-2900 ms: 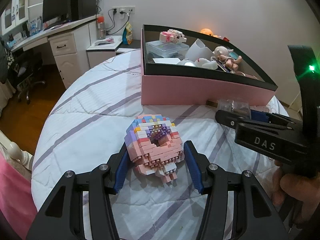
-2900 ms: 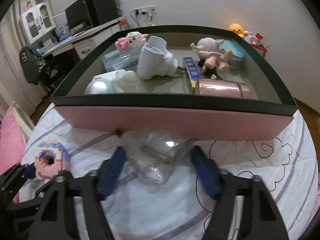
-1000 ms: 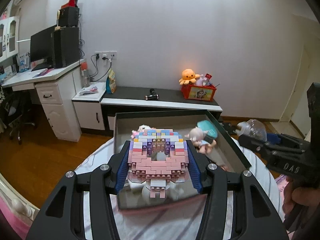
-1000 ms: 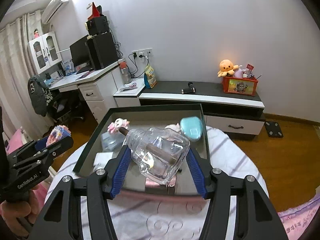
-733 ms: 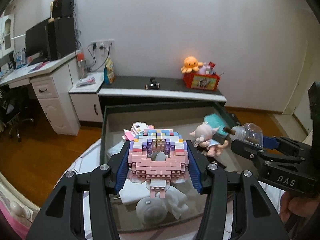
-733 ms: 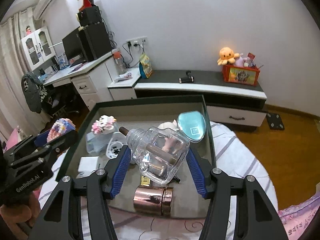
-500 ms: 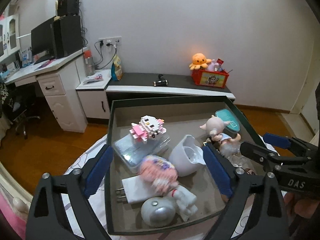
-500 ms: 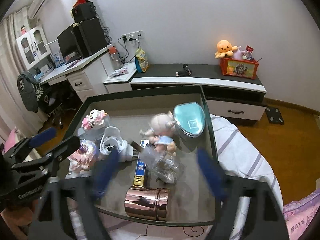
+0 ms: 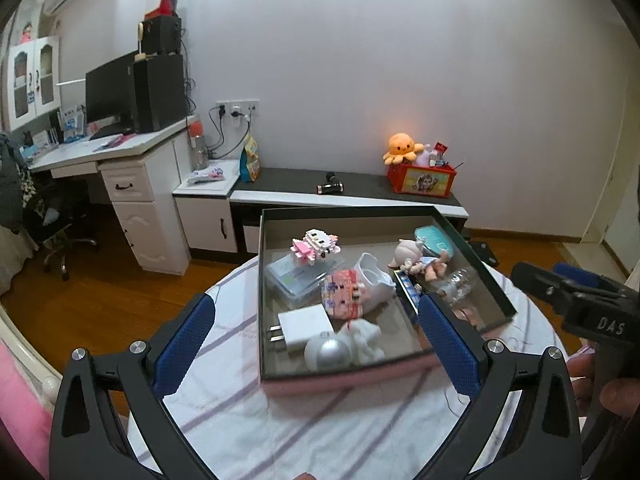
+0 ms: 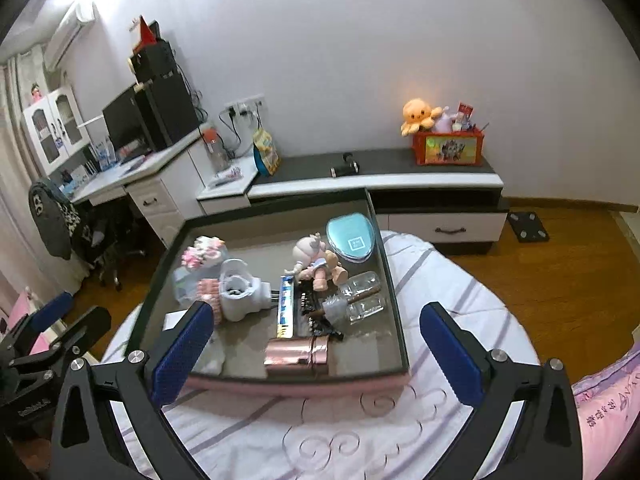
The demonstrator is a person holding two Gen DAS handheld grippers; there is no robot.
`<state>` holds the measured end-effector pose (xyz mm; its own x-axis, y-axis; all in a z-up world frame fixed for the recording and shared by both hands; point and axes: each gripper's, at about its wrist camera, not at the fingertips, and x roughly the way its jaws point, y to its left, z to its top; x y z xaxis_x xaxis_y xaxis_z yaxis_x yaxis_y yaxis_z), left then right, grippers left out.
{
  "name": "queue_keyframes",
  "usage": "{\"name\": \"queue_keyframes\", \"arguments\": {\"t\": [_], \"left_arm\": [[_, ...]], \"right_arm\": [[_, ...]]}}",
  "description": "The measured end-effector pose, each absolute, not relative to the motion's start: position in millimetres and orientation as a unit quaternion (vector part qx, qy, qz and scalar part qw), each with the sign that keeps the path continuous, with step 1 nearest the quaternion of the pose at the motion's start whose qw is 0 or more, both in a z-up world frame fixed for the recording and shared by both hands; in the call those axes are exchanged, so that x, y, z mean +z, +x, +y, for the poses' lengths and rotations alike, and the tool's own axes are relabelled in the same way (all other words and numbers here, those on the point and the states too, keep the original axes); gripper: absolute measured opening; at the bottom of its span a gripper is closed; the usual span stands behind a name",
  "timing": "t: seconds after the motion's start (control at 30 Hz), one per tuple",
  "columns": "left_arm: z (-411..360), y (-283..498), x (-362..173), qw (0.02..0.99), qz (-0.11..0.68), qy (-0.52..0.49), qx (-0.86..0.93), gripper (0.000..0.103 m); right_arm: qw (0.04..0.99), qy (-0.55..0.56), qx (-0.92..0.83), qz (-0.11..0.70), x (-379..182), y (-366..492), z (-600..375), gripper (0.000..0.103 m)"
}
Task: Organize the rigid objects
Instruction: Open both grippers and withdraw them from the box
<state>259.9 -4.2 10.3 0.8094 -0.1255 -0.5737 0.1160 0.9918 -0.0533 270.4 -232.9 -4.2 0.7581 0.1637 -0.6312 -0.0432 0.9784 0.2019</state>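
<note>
The pink brick donut [image 9: 344, 294] lies in the pink box [image 9: 400, 372], leaning on a white plug-in device [image 10: 238, 294]. The clear glass bottle [image 10: 360, 298] lies on its side near the box's right wall. My left gripper [image 9: 316, 308] hangs above the box's near side, its jaws opening wide with nothing between the pads. My right gripper [image 10: 317, 312] stands the same way, jaws opening and free of any object. Each gripper also shows at the edge of the other view, the right gripper [image 9: 576, 292] and the left gripper [image 10: 52, 320].
The box also holds a white charger [image 9: 304, 326], a silver ball [image 9: 326, 354], a doll [image 9: 420, 258], a teal case [image 10: 351, 238] and a rose-gold cylinder [image 10: 298, 354]. It rests on a round table with a striped white cloth [image 9: 280, 432]. A low cabinet [image 10: 400, 184] stands behind.
Both grippers were shut on their loads above the box, the left on the brick donut, the right on the glass bottle. Both opened, the objects dropped into the box, and both grippers drew back.
</note>
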Motion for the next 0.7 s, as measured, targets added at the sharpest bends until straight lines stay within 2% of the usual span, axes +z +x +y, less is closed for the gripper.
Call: {"name": "queue_keyframes", "arguments": {"t": [0.3, 0.7], "left_arm": [[-4, 187, 29, 0.957, 0.285, -0.001, -0.057, 0.103], [1, 106, 30, 0.959, 0.277, -0.019, -0.056, 0.103]], "right_arm": [[0.948, 0.073, 0.044, 0.306, 30, 195, -231, 0.103], [0.951, 0.068, 0.011, 0.300, 26, 106, -238, 0.103]]}}
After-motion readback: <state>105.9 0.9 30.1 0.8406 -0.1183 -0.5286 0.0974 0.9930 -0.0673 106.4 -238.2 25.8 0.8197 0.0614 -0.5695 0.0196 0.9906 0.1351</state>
